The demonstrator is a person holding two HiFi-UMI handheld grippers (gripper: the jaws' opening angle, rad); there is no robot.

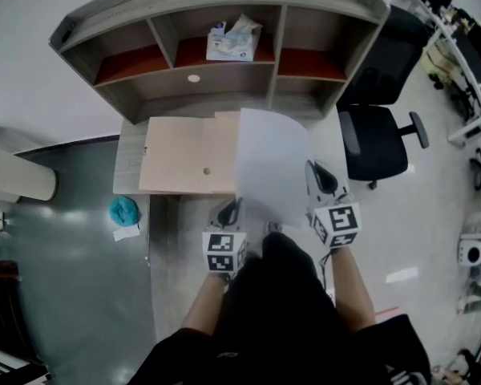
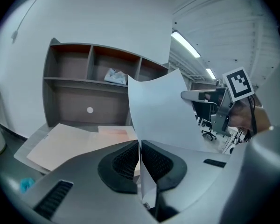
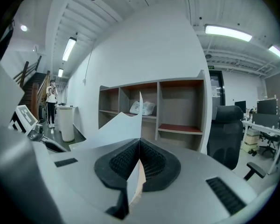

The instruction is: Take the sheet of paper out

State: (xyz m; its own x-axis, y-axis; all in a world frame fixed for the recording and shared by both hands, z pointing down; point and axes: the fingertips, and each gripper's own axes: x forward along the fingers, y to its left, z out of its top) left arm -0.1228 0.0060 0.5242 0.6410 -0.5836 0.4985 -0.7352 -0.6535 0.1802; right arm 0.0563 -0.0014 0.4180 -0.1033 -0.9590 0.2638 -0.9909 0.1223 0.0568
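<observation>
Now the L tool and R tool each pinch the sheet of paper, held above the folder on the worktop; keep both grips even, lift w/o creasing.

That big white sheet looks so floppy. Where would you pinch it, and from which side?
At its rim on the person's side, one pinch toward the left and one toward the right, coming in from the person. The sheet of paper is thin and bows in the air, so two spaced pinches keep it from drooping. The left tongs and right tongs are shut on it that way.
</observation>
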